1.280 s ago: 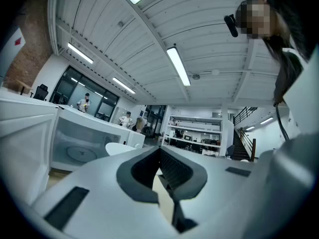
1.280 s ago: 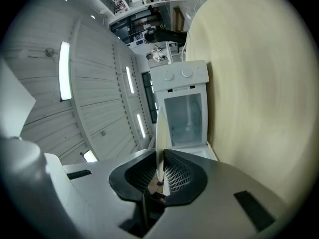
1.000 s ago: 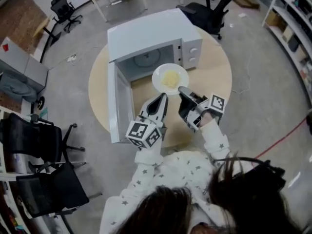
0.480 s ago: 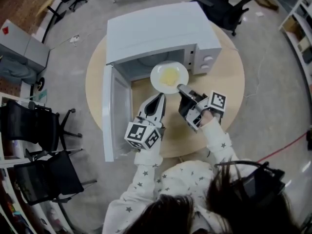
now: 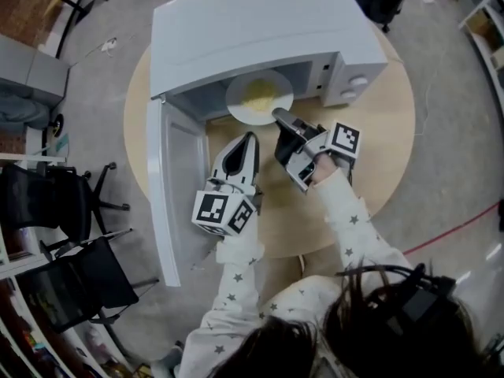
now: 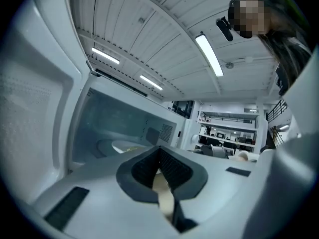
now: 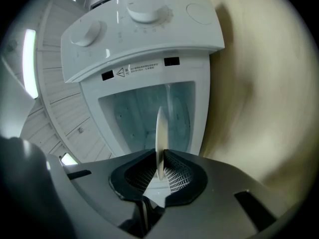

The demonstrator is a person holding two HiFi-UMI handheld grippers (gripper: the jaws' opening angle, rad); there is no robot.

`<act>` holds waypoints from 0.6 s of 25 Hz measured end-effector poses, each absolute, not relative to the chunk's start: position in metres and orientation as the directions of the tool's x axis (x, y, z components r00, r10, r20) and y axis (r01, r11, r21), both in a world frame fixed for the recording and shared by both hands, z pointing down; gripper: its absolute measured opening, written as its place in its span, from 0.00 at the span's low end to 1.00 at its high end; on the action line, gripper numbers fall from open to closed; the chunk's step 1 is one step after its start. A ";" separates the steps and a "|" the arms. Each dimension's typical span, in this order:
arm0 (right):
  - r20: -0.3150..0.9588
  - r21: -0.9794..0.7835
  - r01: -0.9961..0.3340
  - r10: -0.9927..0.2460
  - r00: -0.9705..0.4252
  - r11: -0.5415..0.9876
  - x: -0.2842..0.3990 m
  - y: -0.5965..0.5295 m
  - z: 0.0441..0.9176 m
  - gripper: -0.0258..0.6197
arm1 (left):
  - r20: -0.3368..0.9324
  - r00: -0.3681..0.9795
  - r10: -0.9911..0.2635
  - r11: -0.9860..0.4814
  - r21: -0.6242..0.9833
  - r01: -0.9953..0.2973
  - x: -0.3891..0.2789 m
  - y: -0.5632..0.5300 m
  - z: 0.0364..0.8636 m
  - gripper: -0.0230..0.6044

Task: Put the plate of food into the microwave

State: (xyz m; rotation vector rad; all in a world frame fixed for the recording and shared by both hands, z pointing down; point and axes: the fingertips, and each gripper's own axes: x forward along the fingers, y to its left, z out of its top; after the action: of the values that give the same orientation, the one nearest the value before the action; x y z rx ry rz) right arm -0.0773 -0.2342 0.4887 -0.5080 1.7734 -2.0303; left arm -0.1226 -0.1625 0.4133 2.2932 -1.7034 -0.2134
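Plate (image 5: pixel 237 102), rim pinched by right hand-held gripper (image 5: pixel 278 116), sits half inside microwave (image 5: pixel 252 22) mouth; left hand-held gripper (image 5: pixel 250 137) closed, empty.

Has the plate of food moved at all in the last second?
Yes. The plate, pinched by the right gripper, has gone forward into the microwave: its far edge now lies under the roof, where before it showed whole in front.

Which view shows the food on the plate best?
The head view: it looks down on the yellow food on the plate. The right gripper view shows only the plate's edge, no food; the left gripper view shows a sliver of plate.
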 end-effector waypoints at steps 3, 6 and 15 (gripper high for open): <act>0.050 -0.988 0.035 -0.528 -0.848 -0.150 -0.088 -0.252 0.494 0.11 | 0.069 0.308 -0.949 -0.273 0.313 -0.910 -0.129 -0.179 0.419 0.03; 0.083 -0.986 0.009 -0.537 -0.840 -0.166 -0.094 -0.258 0.506 0.11 | 0.081 0.314 -0.946 -0.274 0.321 -0.907 -0.134 -0.185 0.431 0.03; 0.181 -0.974 -0.072 -0.552 -0.814 -0.214 -0.105 -0.273 0.515 0.11 | 0.103 0.332 -0.938 -0.280 0.343 -0.897 -0.145 -0.209 0.444 0.03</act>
State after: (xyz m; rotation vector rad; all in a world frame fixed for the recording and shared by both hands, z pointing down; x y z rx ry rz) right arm -0.1053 -0.2726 0.5153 -0.7343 1.7267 -2.0967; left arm -0.1450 -0.2087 0.4442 2.2642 -1.6315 -0.1685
